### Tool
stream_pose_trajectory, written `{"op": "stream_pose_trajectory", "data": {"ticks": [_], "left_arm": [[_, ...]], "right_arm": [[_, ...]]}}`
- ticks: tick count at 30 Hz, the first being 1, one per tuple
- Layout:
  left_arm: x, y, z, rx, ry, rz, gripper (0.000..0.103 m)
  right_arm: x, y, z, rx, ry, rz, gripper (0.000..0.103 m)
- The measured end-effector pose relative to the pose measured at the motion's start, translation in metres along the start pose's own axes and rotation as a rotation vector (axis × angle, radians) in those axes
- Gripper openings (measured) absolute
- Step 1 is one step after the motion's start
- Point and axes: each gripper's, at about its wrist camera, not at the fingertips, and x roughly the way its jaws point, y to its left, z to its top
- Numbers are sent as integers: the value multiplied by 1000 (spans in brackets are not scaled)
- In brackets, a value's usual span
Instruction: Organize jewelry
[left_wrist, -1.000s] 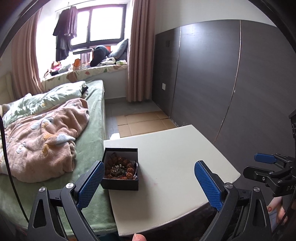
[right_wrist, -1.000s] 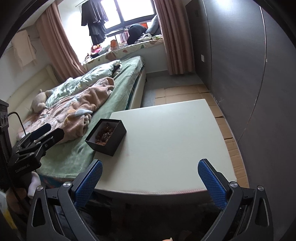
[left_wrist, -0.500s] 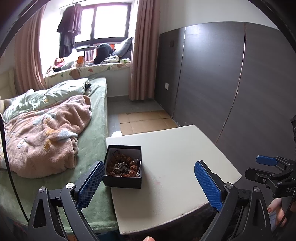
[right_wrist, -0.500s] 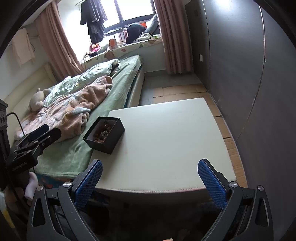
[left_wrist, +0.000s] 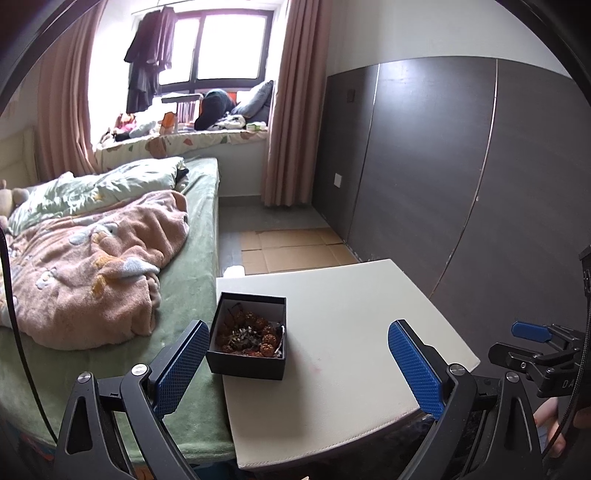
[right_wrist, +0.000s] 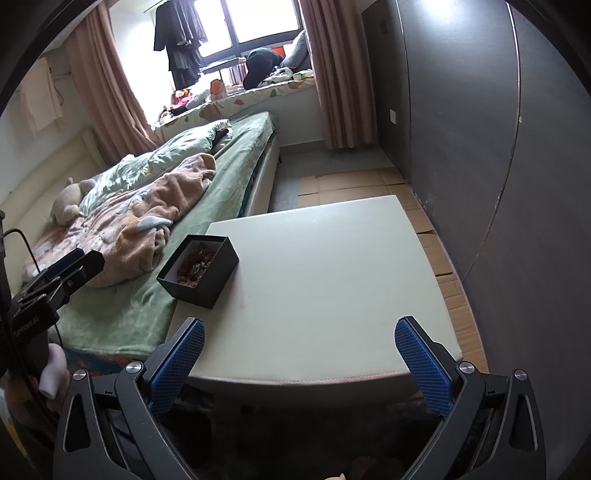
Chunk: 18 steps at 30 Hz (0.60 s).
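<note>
A black open box (left_wrist: 246, 365) holding a tangle of brown beaded jewelry (left_wrist: 248, 334) sits at the left edge of a white table (left_wrist: 351, 332). It also shows in the right wrist view (right_wrist: 201, 284), with the jewelry (right_wrist: 194, 266) inside and the table (right_wrist: 332, 288) under it. My left gripper (left_wrist: 299, 369) is open and empty, held near the table's front, its left finger beside the box. My right gripper (right_wrist: 301, 363) is open and empty, in front of the table's near edge. The right gripper shows at the right of the left wrist view (left_wrist: 532, 336).
A bed (left_wrist: 184, 295) with a green sheet and a pink blanket (left_wrist: 92, 273) adjoins the table's left side. A dark panelled wall (left_wrist: 461, 177) stands to the right. Cardboard sheets (left_wrist: 291, 251) lie on the floor beyond the table. A cluttered window seat (left_wrist: 192, 136) is at the back.
Both grippers have moved slightly forward toward the table; the box appears a little nearer and larger in both views. Both grippers stay open.
</note>
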Motion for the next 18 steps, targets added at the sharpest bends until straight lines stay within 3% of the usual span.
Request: {"op": "stream_pose_trajectory", "data": {"ticks": [18], "left_arm": [[-1, -4, -2, 26, 4, 14, 98]], "right_arm": [[4, -8, 1, 20, 18, -11, 103]]}}
